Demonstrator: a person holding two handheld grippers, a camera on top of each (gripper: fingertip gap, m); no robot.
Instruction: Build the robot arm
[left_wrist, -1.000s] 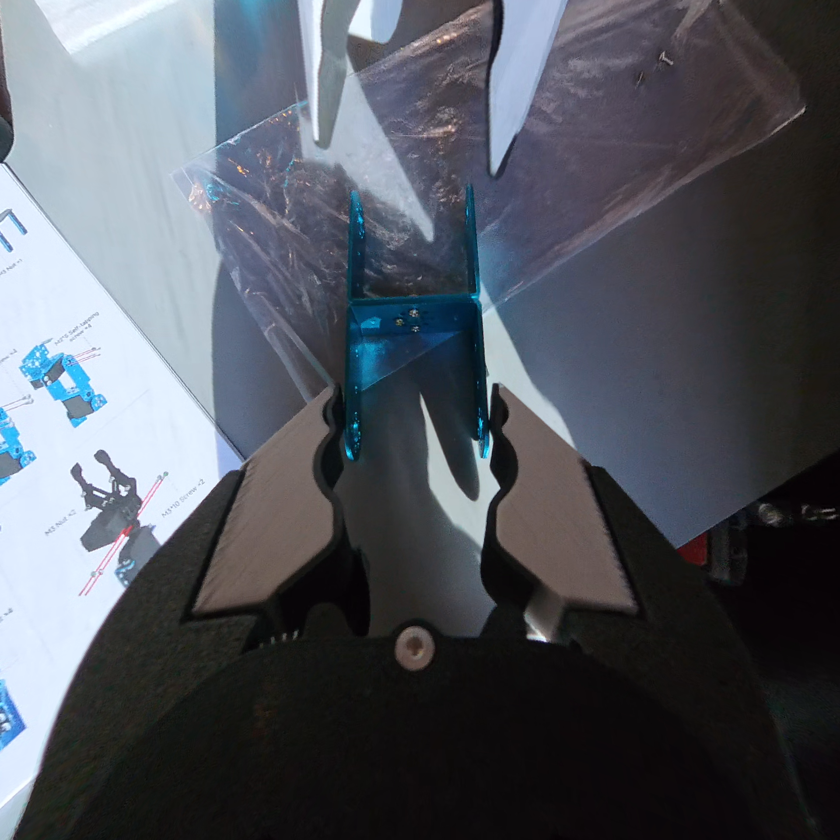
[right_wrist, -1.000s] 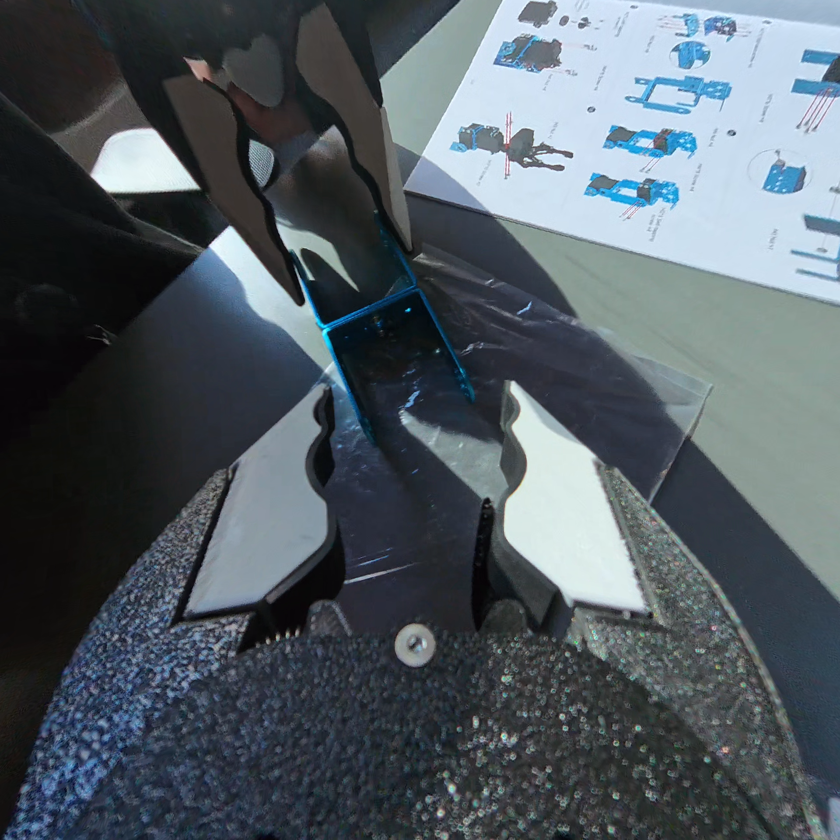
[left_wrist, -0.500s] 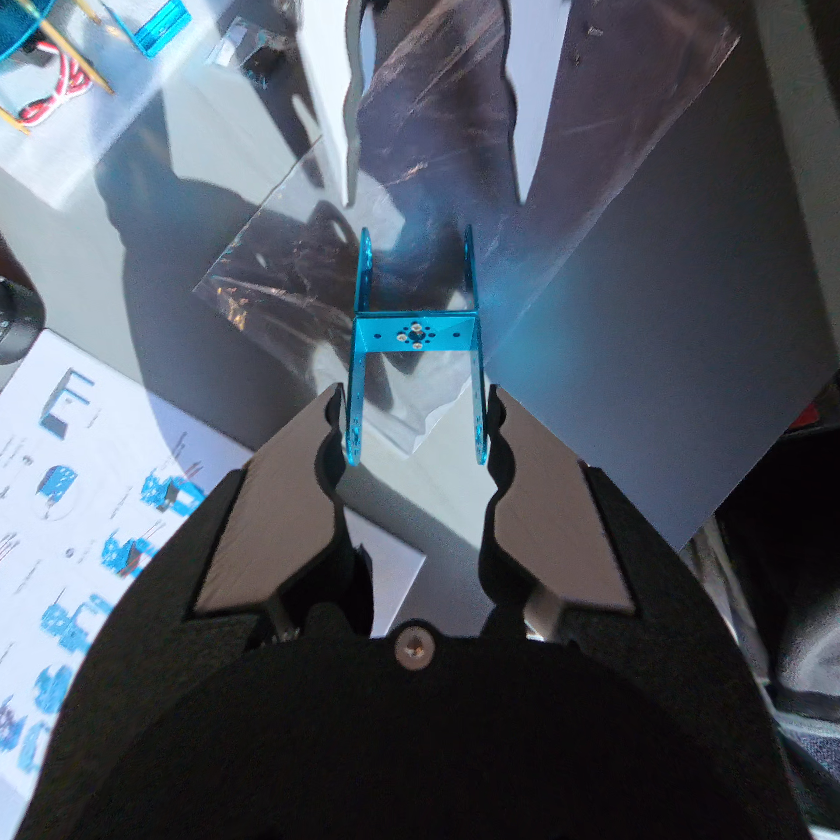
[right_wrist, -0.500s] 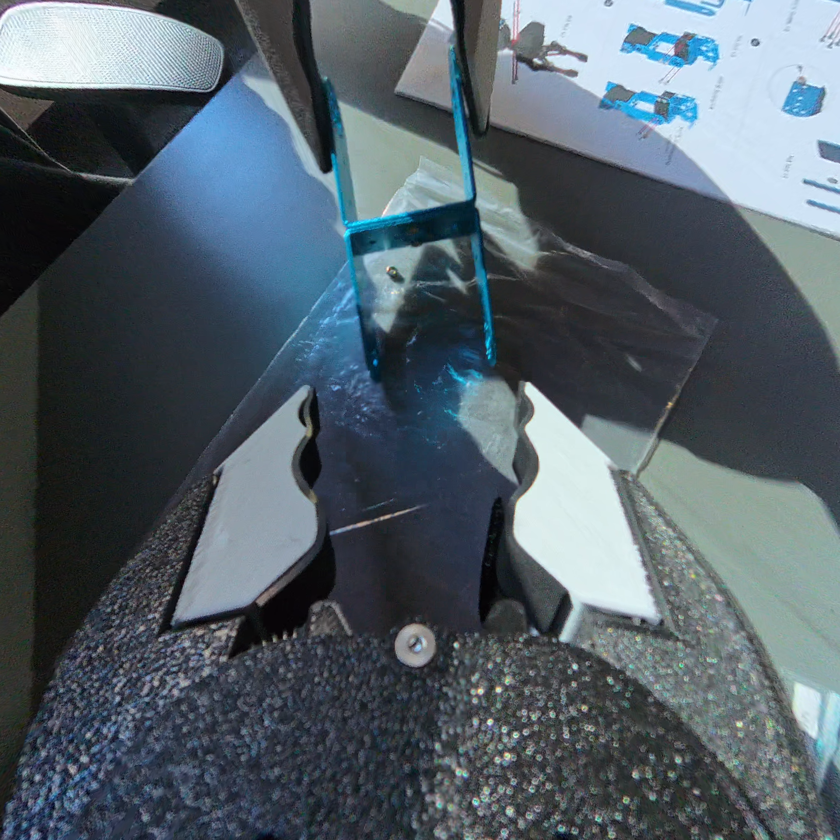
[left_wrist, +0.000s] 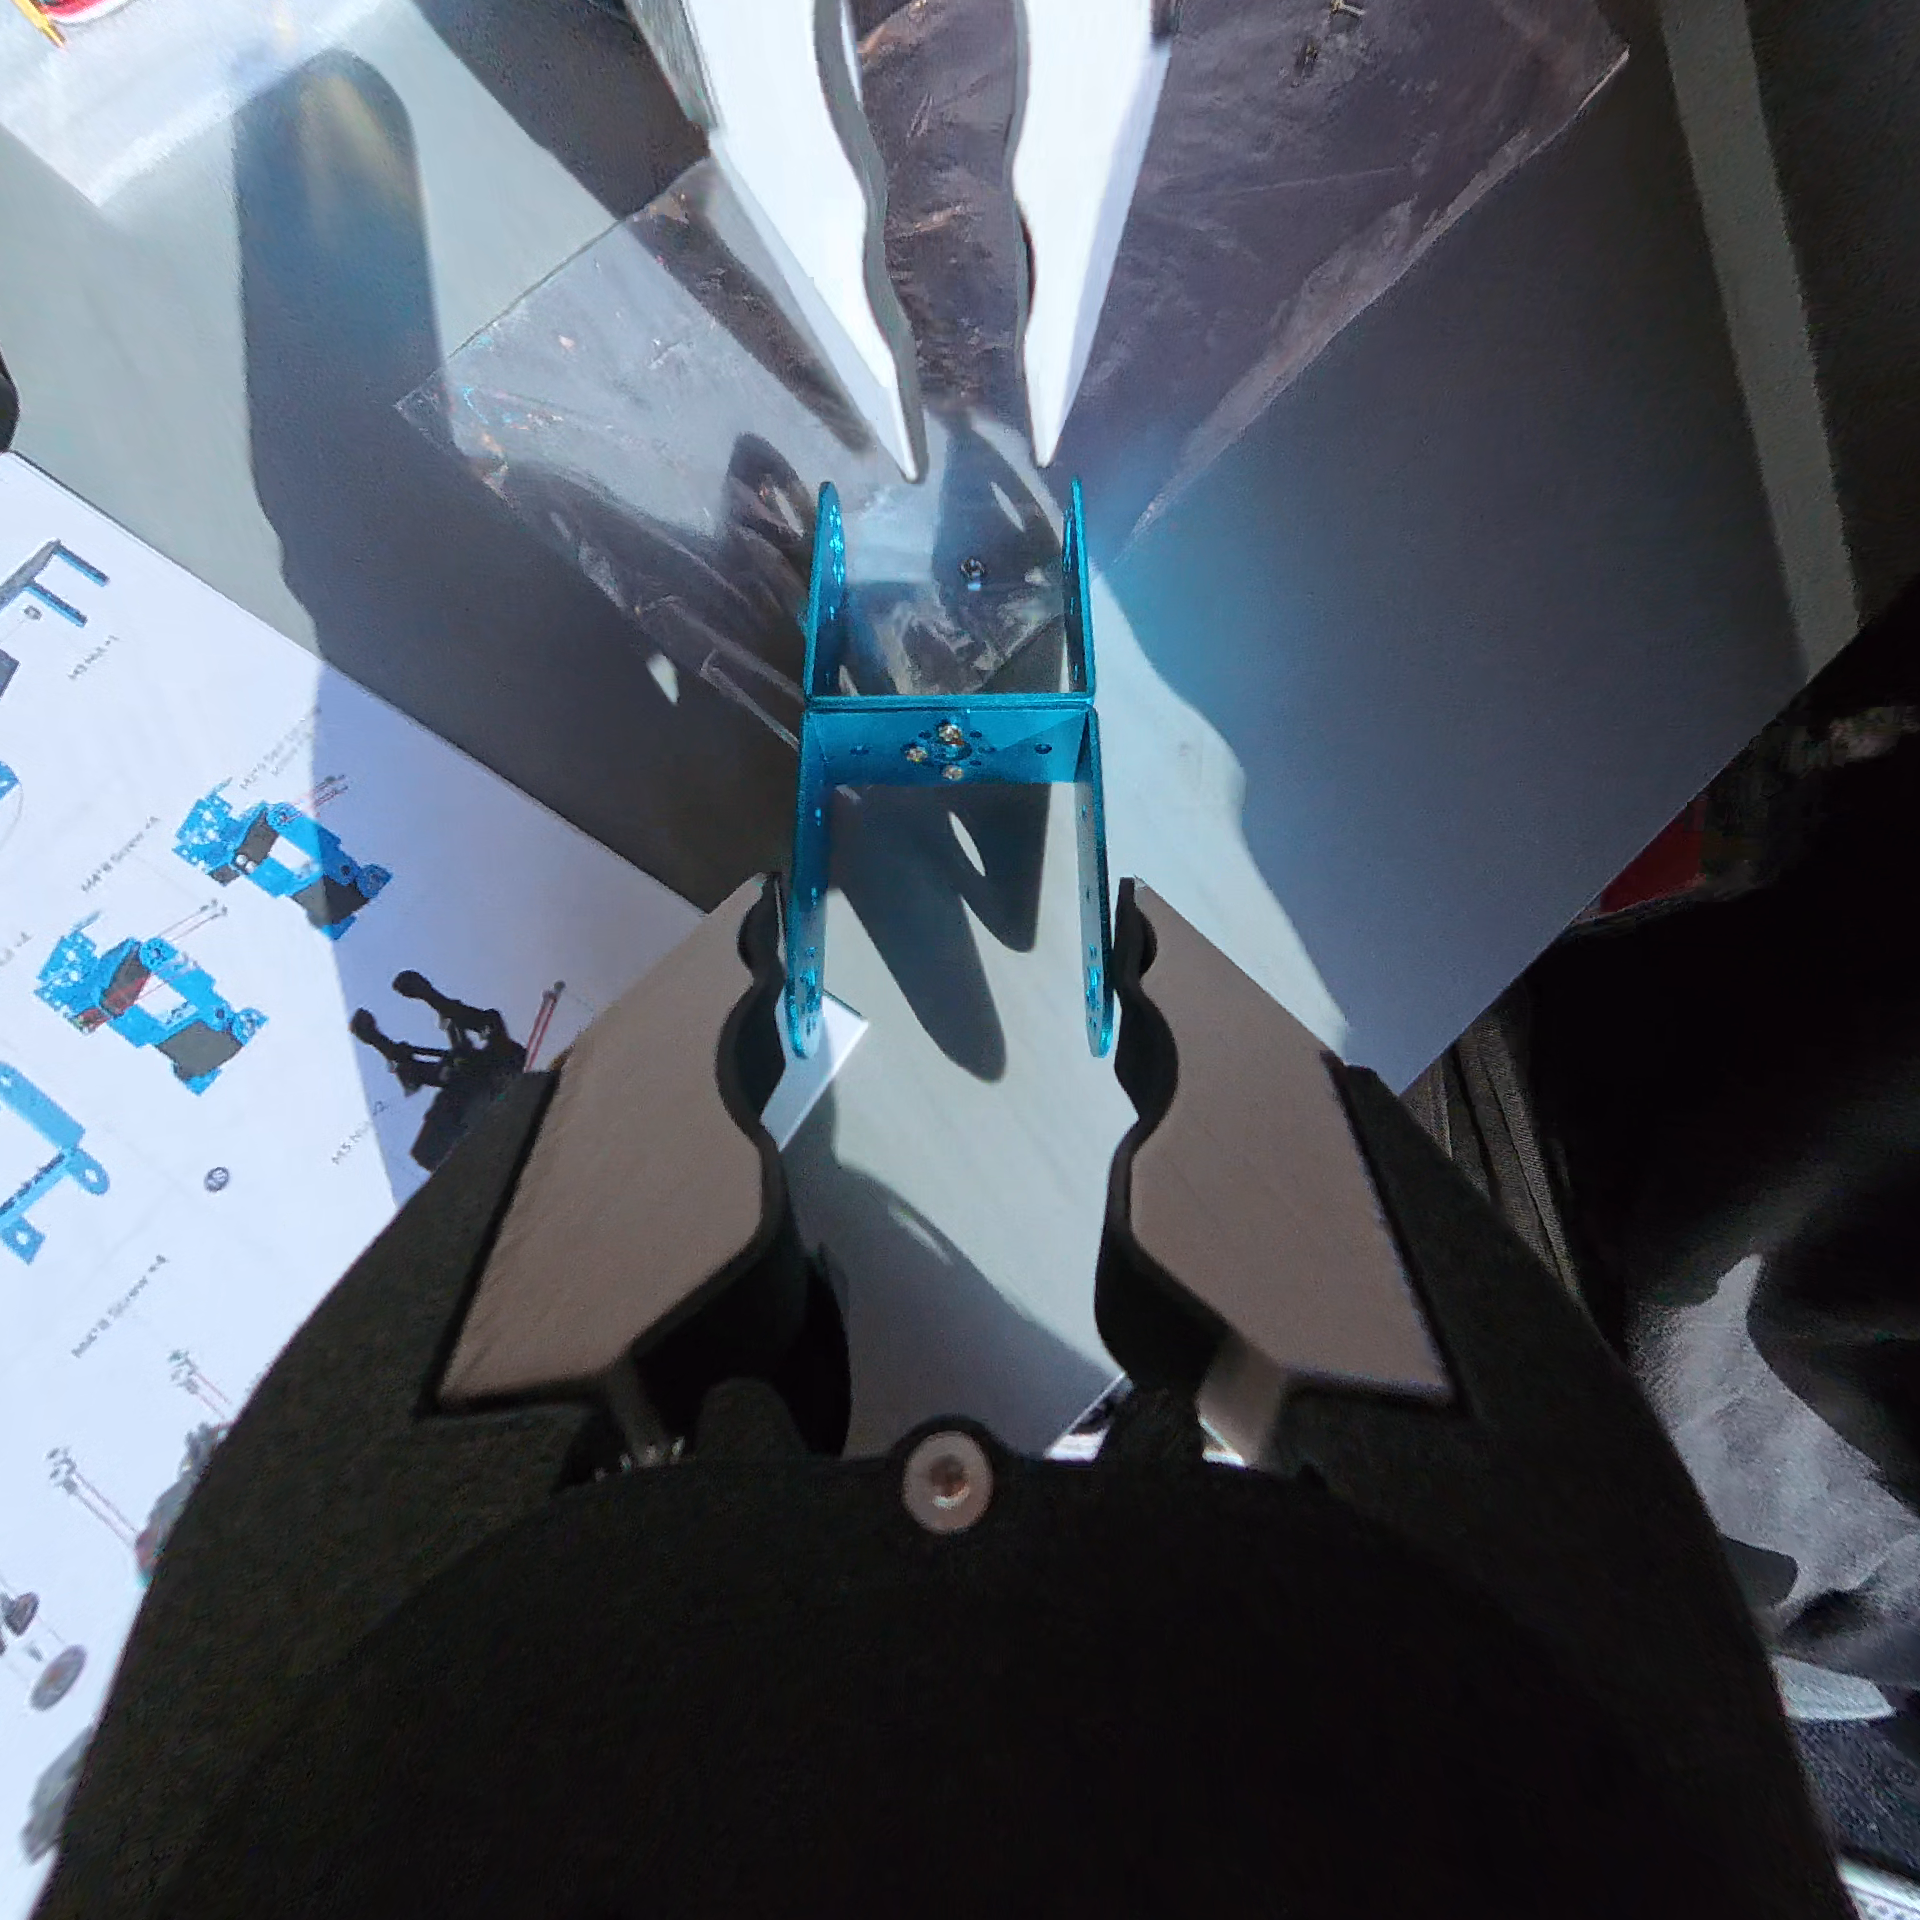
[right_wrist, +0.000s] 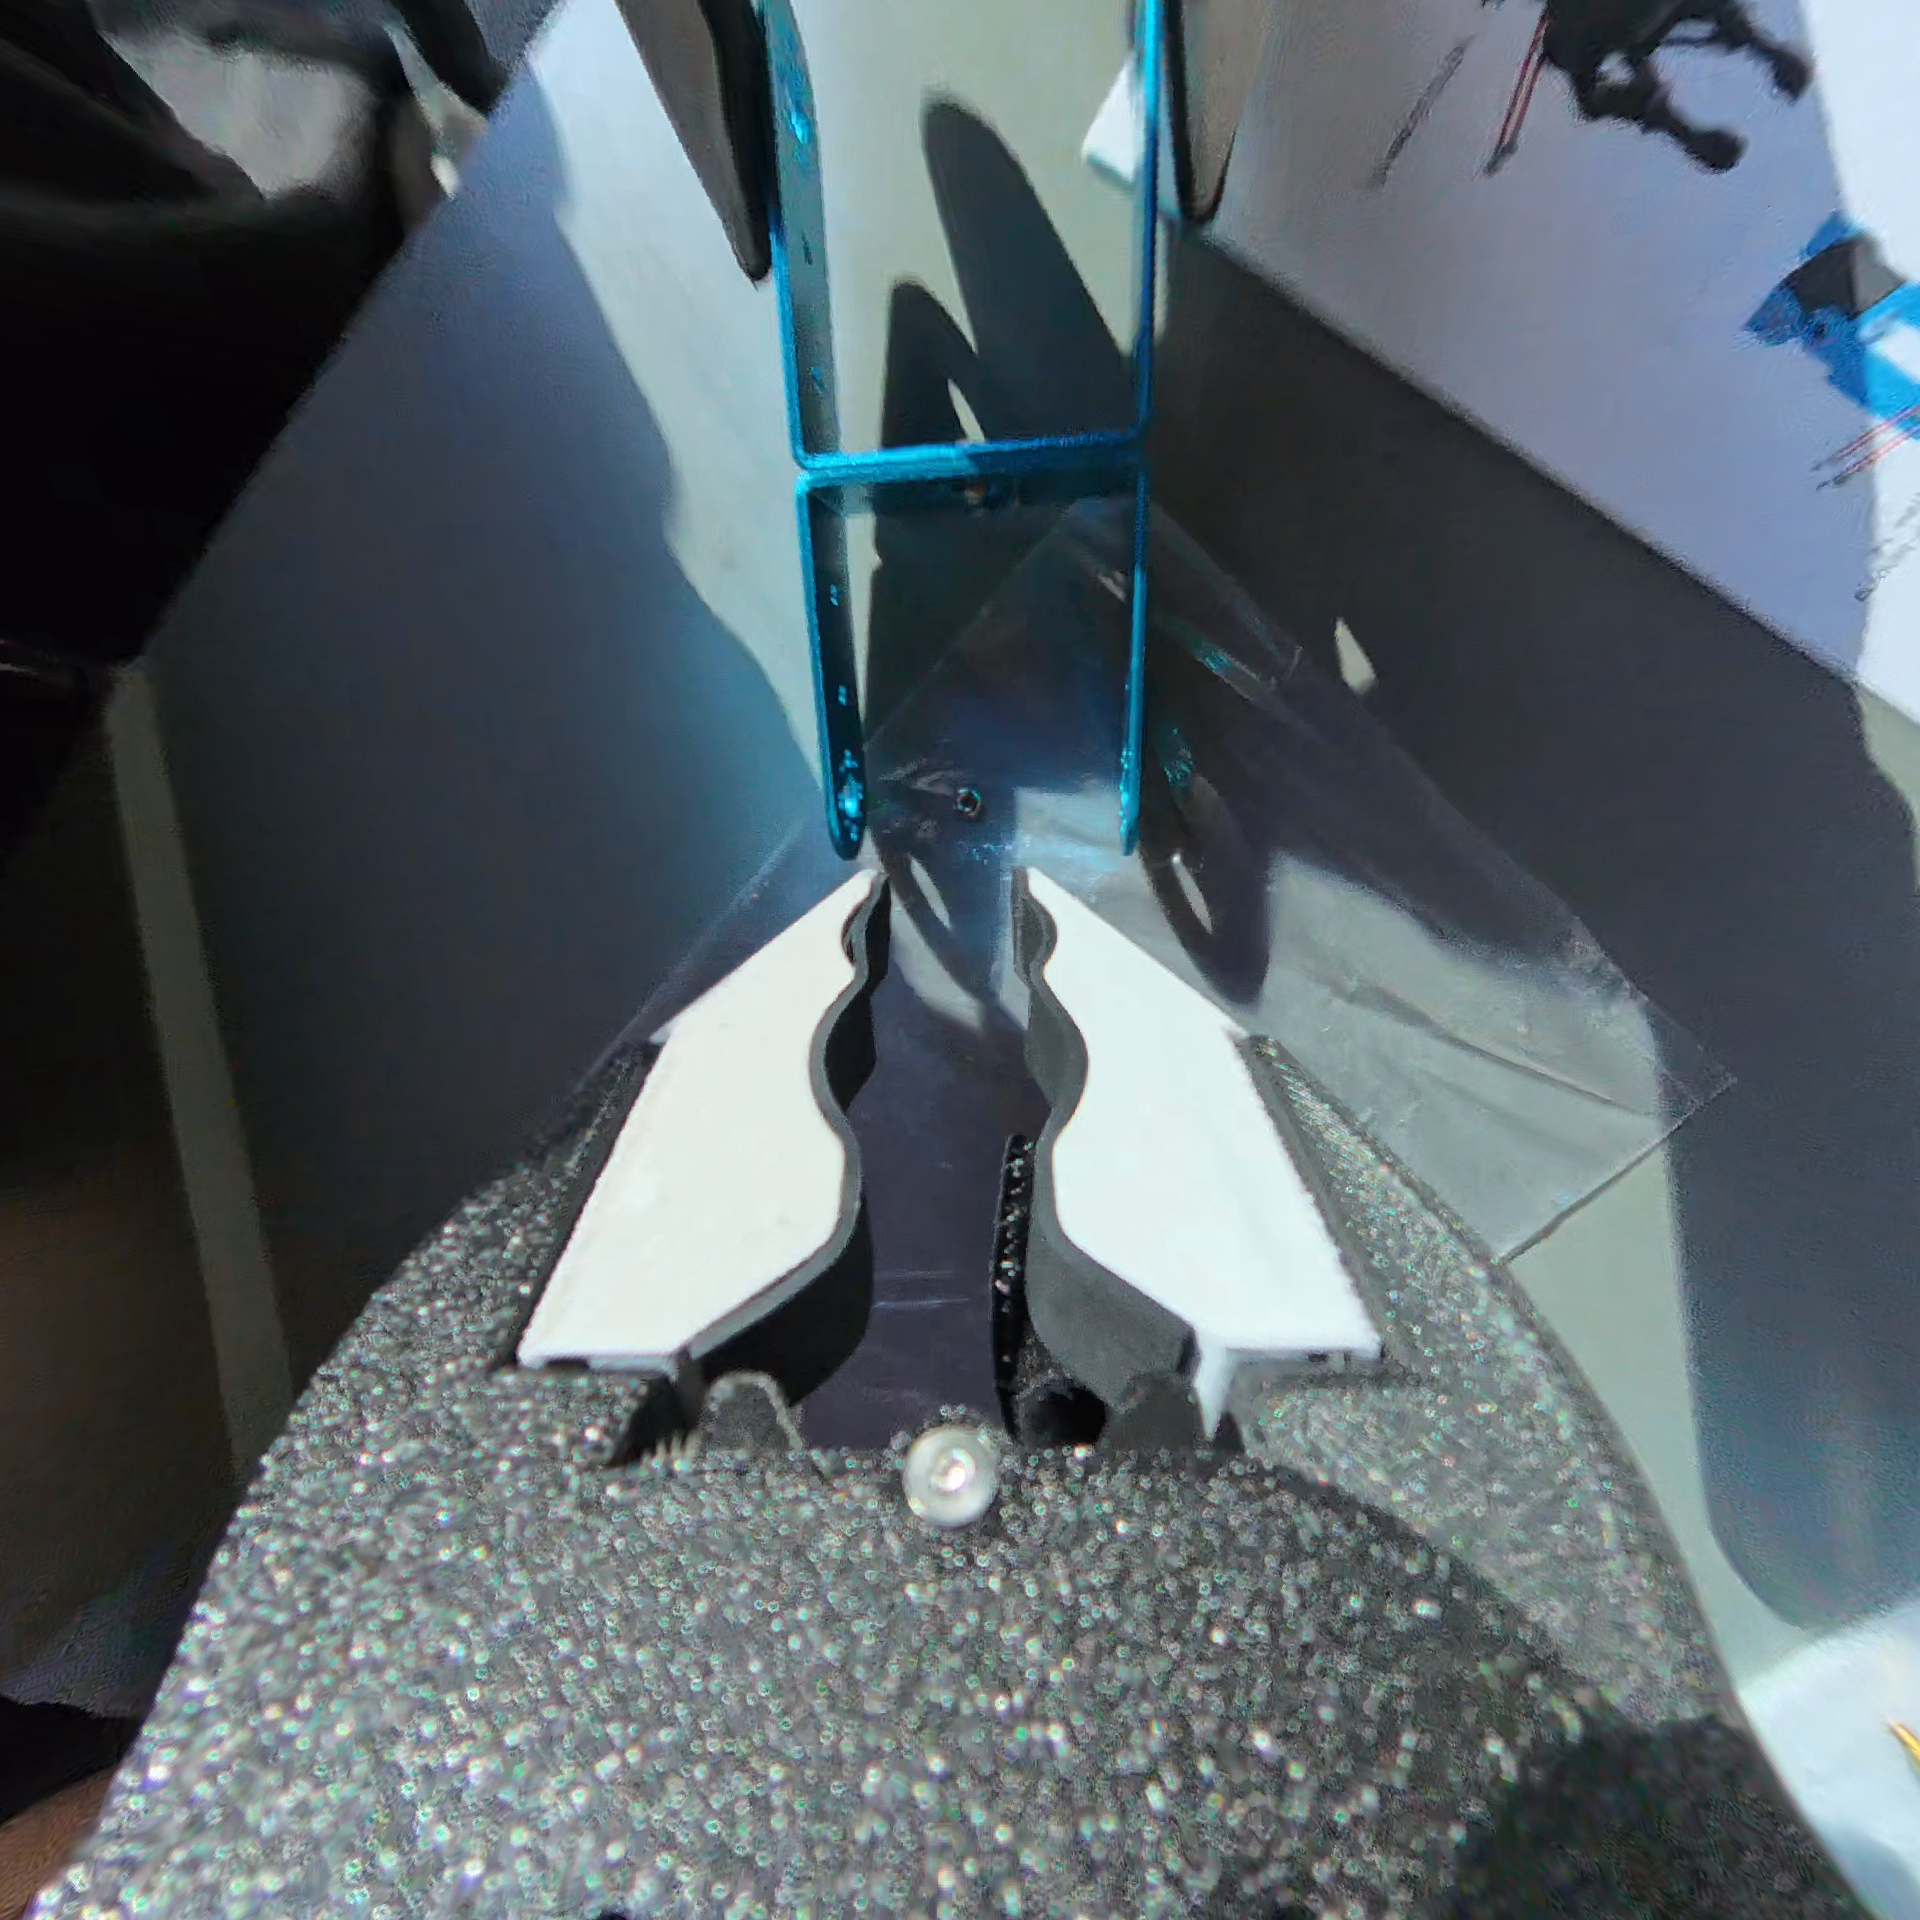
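L gripper: your claw is clamped on the blue H-shaped bracket. One finger is pressed to the outside of each near leg, so the jaws stand about a bracket-width apart. Grip sits at the leg ends only; the rest of the part sticks out fwd.

Bracket: looks like two U-pieces set back to back, w/ small screw heads at the centre of the shared crossbar. It's held off the table; its shadow falls apart from it on the surface below. The far legs point toward your other claw.

R gripper: jaws nearly together, w/ a narrow slit left between the tips and nothing in it. The tips sit just short of the bracket's free leg ends, aimed at the gap between them, not touching as far as the R wrist view shows.

Underneath: a clear plastic bag lies flat on the table, below the far half of the bracket. One small dark screw lies loose on the bag, just beyond the R tips.

Off to the side: a printed instruction sheet w/ blue part diagrams lies flat, one corner running under the L claw.
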